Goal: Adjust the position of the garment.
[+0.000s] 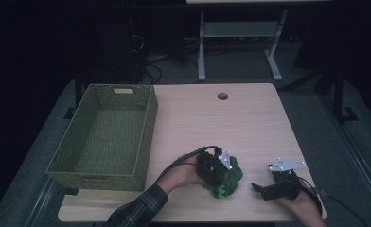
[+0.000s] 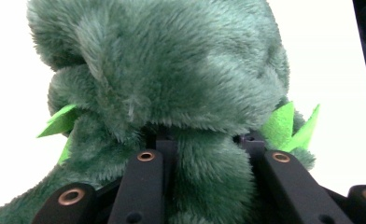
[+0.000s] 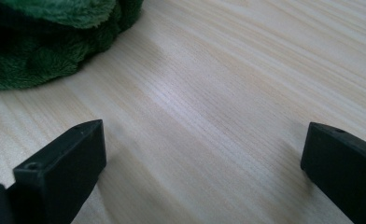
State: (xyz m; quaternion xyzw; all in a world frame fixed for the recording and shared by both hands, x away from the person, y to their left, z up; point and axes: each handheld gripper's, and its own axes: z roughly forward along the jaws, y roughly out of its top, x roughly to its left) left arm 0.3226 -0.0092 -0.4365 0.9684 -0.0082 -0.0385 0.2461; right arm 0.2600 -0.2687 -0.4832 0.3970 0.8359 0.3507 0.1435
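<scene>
A dark green plush toy [image 1: 229, 182] with bright green felt spikes lies on the wooden table [image 1: 212, 123] near its front edge. My left gripper [image 1: 216, 170] reaches it from the left, and its black jaws press into the fur on both sides. In the left gripper view the plush toy [image 2: 172, 70] bulges over my left gripper [image 2: 204, 140]. My right gripper [image 1: 258, 188] rests low on the table to the right of the toy, jaws wide apart. In the right gripper view, bare wood lies between the jaws of my right gripper [image 3: 204, 140], and the plush toy [image 3: 41, 42] sits at the top left.
An olive woven basket [image 1: 148, 123] with nothing in it stands on the left part of the table. A round cable hole [image 1: 222, 96] sits near the far edge. Beyond the table are a white desk frame [image 1: 201, 47] and cables on the dark floor.
</scene>
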